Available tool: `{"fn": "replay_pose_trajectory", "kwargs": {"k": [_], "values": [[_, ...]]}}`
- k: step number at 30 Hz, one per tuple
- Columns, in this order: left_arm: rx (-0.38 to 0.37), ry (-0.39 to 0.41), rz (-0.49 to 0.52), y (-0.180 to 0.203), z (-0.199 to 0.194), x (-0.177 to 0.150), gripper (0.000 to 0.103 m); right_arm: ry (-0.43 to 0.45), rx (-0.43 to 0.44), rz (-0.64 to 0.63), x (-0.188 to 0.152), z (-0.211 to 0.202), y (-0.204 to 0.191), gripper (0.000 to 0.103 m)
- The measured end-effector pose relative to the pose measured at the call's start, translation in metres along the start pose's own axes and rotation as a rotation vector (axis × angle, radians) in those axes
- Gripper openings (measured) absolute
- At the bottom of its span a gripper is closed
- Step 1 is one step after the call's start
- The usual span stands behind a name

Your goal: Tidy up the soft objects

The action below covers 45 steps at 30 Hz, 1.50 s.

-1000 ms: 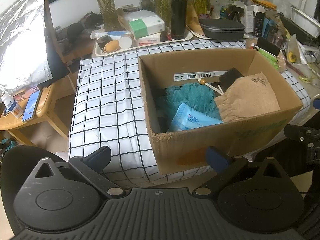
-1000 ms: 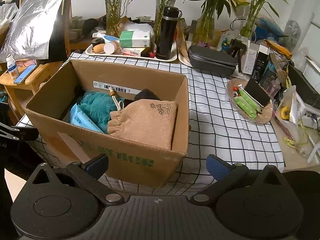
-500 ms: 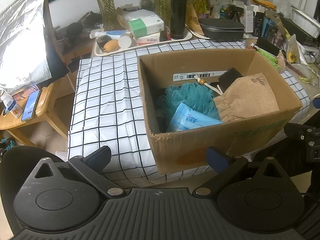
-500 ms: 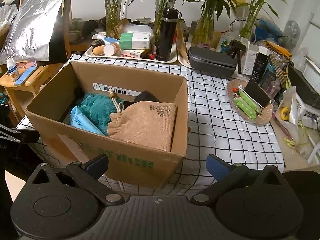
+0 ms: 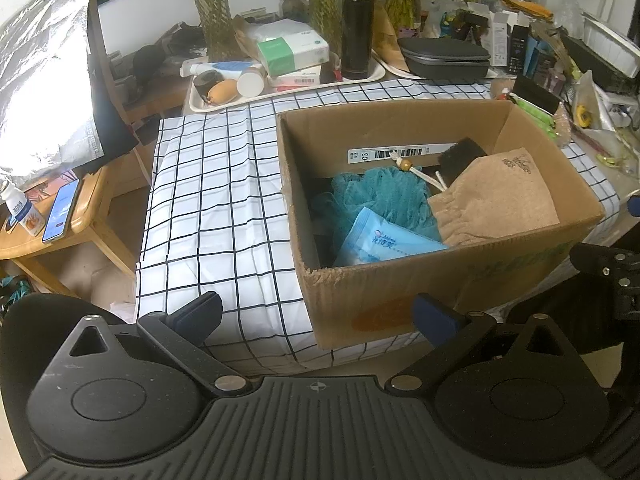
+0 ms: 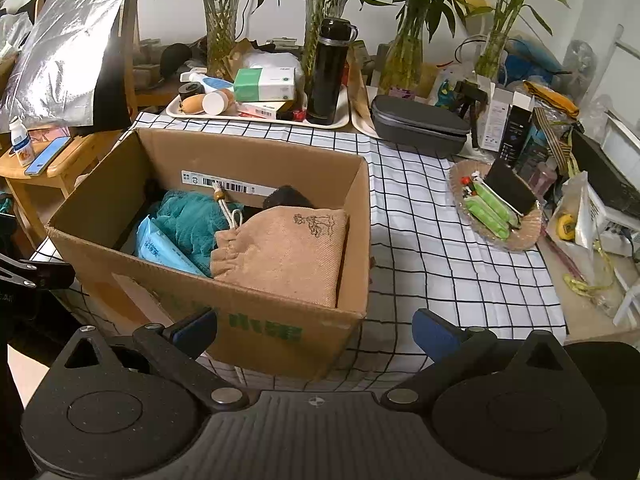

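An open cardboard box (image 5: 460,284) (image 6: 256,332) stands on the checked tablecloth (image 5: 216,200). Inside lie a tan drawstring pouch (image 5: 496,200) (image 6: 288,252), a teal mesh sponge (image 5: 380,196) (image 6: 188,216), a blue tissue pack (image 5: 384,244) (image 6: 160,248) and a black sponge (image 5: 460,160) (image 6: 286,197). My left gripper (image 5: 318,314) is open and empty, low in front of the box's near left corner. My right gripper (image 6: 314,330) is open and empty, in front of the box's near right corner.
A tray (image 6: 256,118) with a tissue box, tubes and a black flask (image 6: 330,72) stands behind the box. A grey case (image 6: 420,126) and a dish of green items (image 6: 492,208) are at the right. A wooden side table (image 5: 52,224) is at the left.
Both grippers have drifted slightly; the view of the box barely shifts. Both stay open and empty.
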<state>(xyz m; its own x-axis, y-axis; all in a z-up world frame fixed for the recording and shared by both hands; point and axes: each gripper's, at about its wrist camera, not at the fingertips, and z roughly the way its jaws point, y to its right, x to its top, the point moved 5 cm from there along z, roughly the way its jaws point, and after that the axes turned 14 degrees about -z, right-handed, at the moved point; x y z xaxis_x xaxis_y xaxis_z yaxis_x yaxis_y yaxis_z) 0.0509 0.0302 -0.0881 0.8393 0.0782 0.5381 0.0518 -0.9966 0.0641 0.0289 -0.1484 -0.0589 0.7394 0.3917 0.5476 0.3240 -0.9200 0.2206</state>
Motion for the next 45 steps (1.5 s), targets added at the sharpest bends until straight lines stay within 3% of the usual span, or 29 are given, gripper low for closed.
{"fn": "replay_pose_trajectory", "kwargs": {"k": [26, 45], "values": [[0.032, 0.023, 0.020, -0.0073, -0.0004, 0.0057, 0.103, -0.001, -0.011, -0.007, -0.0013, 0.0015, -0.0016, 0.103], [0.000, 0.013, 0.011, -0.0053, -0.0009, 0.0052, 0.103, -0.002, -0.013, -0.013, -0.0012, 0.0027, -0.0037, 0.103]]}}
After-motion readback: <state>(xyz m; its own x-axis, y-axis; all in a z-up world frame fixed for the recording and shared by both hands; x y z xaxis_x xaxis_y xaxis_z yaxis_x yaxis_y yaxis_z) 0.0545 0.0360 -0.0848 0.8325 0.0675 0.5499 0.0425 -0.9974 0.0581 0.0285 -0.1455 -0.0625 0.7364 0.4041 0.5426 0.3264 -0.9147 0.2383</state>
